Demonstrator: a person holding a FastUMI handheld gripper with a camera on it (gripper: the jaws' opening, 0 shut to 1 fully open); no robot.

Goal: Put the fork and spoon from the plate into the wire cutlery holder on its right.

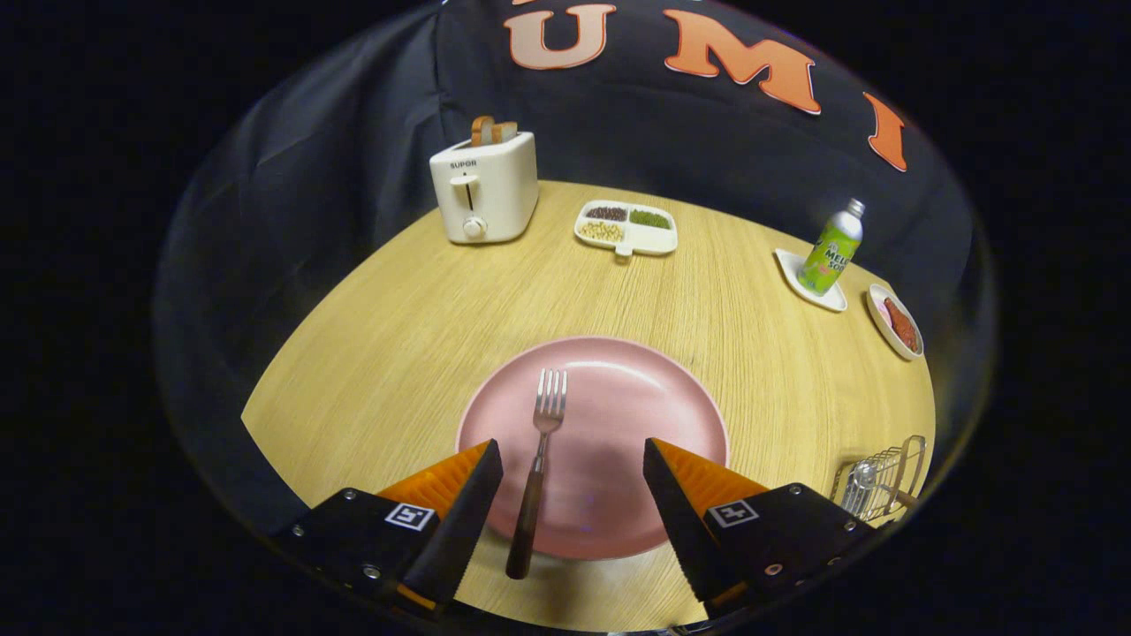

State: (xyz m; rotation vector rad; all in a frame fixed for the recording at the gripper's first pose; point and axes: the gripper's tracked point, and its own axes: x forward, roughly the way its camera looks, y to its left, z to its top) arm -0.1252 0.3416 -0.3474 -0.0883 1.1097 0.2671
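Gripper (573,455) open over fork (536,473), wire cutlery holder (884,481) partly cut off

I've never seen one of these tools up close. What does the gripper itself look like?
The gripper has two wedge-shaped fingers that taper to points, with saw-toothed inner edges. Each sits on a black block fixed with small screws, and each block bears a square black-and-white marker. No cables are visible.

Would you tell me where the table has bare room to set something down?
Widest bare wood lies between the toaster, the pink plate and the divided snack tray. It is crowded by the bottle, small dish and wire holder. The open gripper straddles the fork.
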